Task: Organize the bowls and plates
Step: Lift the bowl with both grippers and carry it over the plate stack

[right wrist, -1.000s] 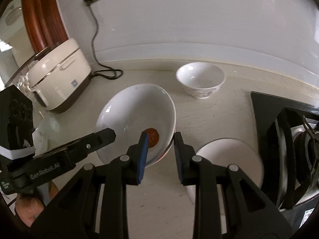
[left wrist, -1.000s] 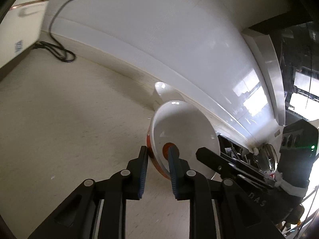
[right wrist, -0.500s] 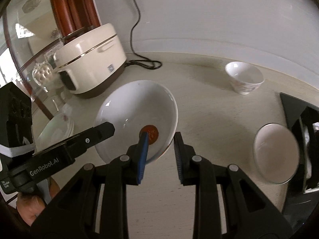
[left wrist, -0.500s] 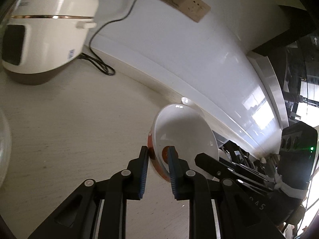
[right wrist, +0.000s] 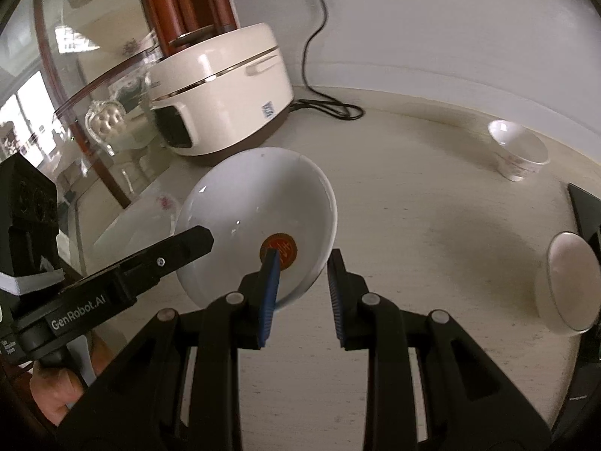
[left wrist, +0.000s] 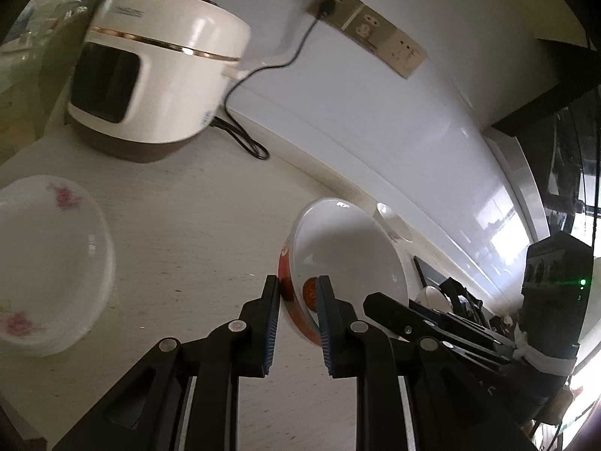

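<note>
White bowl (left wrist: 349,259) rim pinched between left claw (left wrist: 296,321) fingers.

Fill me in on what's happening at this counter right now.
A person is sorting dishes with a handheld claw in each hand. The left claw is clamped on the rim of a large white bowl with a red medallion inside, carried tilted above the counter. The right claw is open, straddling the same bowl's rim. A flowered plate stack sits by the rice cooker; a small bowl waits further along.
</note>
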A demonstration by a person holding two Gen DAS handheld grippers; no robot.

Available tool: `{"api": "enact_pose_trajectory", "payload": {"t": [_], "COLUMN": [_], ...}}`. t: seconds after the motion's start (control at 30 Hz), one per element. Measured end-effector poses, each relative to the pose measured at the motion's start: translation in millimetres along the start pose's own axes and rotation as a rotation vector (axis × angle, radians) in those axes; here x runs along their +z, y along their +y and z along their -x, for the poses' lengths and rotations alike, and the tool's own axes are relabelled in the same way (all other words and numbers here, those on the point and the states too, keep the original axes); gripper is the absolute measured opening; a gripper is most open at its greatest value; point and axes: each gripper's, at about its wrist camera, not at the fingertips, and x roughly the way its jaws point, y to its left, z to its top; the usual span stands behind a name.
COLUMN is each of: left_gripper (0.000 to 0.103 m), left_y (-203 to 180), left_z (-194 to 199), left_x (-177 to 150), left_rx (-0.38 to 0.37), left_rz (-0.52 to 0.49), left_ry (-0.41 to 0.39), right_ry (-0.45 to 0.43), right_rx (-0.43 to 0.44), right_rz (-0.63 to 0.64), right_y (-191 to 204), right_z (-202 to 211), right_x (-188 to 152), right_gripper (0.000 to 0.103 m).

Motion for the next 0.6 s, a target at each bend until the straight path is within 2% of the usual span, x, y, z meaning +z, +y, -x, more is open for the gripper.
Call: {"api": "enact_pose_trajectory", "payload": {"t": [0.6], "left_gripper": [0.020], "left_y": [72.6], "left_z": [56.9], "left_x": [21.5], "left_rx": [0.109], "left_rz": [0.084], "left_ry": [-0.085], "right_ry": [0.062], "right_rx": [0.119], "right_rz": [0.084], "right_y": [84.5], "right_z": [-48.7], "right_x": [14.5], "right_gripper": [0.029]}}
